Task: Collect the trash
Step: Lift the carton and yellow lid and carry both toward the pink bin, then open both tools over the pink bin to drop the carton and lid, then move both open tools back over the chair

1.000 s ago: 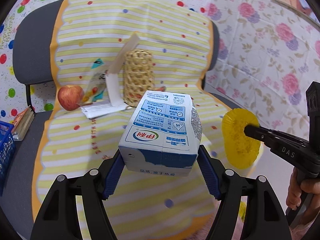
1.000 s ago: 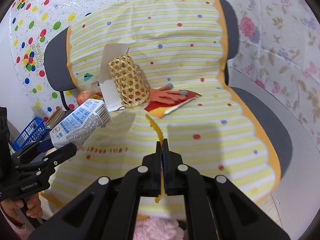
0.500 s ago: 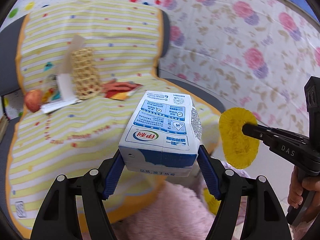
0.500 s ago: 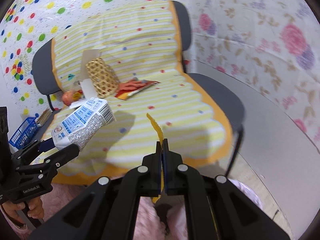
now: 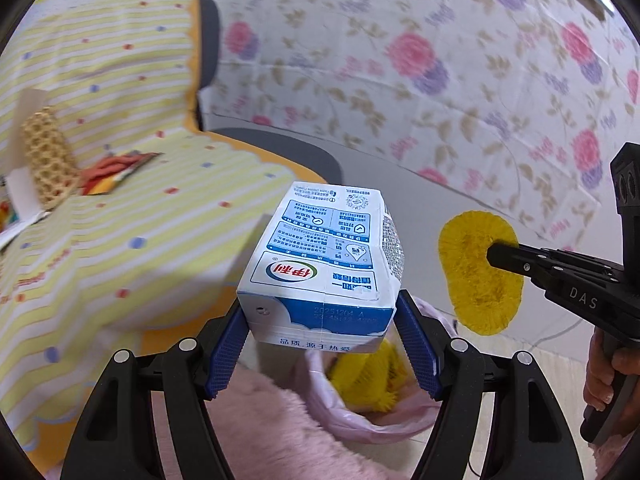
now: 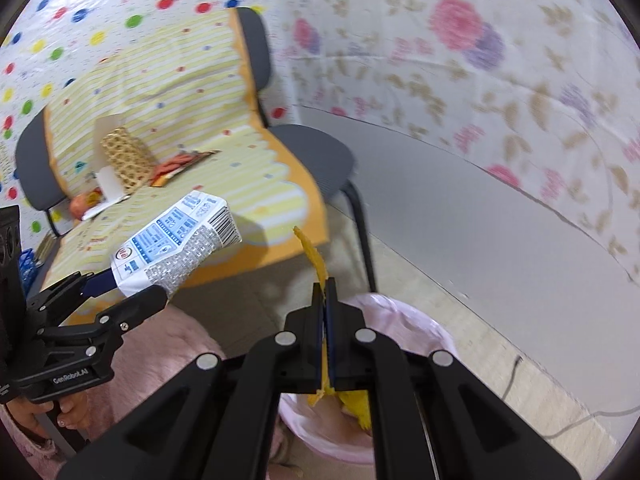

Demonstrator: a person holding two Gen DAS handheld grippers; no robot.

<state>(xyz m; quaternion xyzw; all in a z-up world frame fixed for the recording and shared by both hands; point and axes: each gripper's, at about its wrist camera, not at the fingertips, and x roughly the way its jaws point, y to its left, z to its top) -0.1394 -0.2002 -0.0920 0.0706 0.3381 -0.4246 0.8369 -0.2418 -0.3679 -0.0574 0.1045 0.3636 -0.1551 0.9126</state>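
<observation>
My left gripper (image 5: pixel 320 344) is shut on a blue-and-white milk carton (image 5: pixel 324 264) and holds it in the air above a bin lined with a pink bag (image 5: pixel 360 412). The carton also shows in the right wrist view (image 6: pixel 176 248). My right gripper (image 6: pixel 325 300) is shut on a flat yellow peel (image 6: pixel 314 260), seen edge-on, above the same bin (image 6: pixel 416 328). The peel shows broadside in the left wrist view (image 5: pixel 478 272). More yellow peel lies inside the bin (image 5: pixel 368 376).
A chair with a yellow striped cover (image 6: pixel 168 92) stands to the left, holding a woven cup (image 6: pixel 126 156), a red-orange wrapper (image 6: pixel 180 162), white paper and an apple (image 6: pixel 80 202). A floral cloth (image 6: pixel 460 60) hangs behind. A cable (image 6: pixel 560 420) lies on the floor.
Both grippers have swung right, away from the chair seat, and now hang over the pink-lined bin. Each still holds its item.
</observation>
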